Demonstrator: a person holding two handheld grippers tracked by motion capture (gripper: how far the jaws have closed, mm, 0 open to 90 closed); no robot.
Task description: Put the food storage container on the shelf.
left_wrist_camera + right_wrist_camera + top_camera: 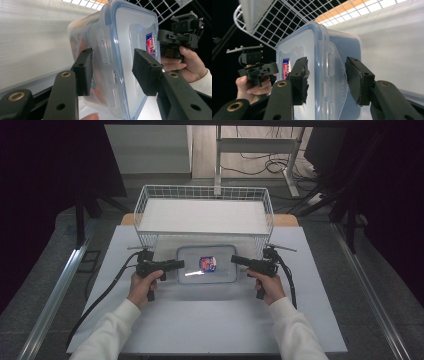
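At centre frame, my left tool (176, 264) and right tool (236, 259) flank the lidded container (206, 264) — jaws apart, straddling its side latches — ready to clamp for a level lift.

One lidded container (206, 264), one wire basket (205, 195), two grippers

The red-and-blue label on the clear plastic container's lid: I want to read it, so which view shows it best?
The left gripper view: the red-and-blue label is largest there, though slanted. The high view shows it small; in the right gripper view it is partly hidden behind a gripper finger.
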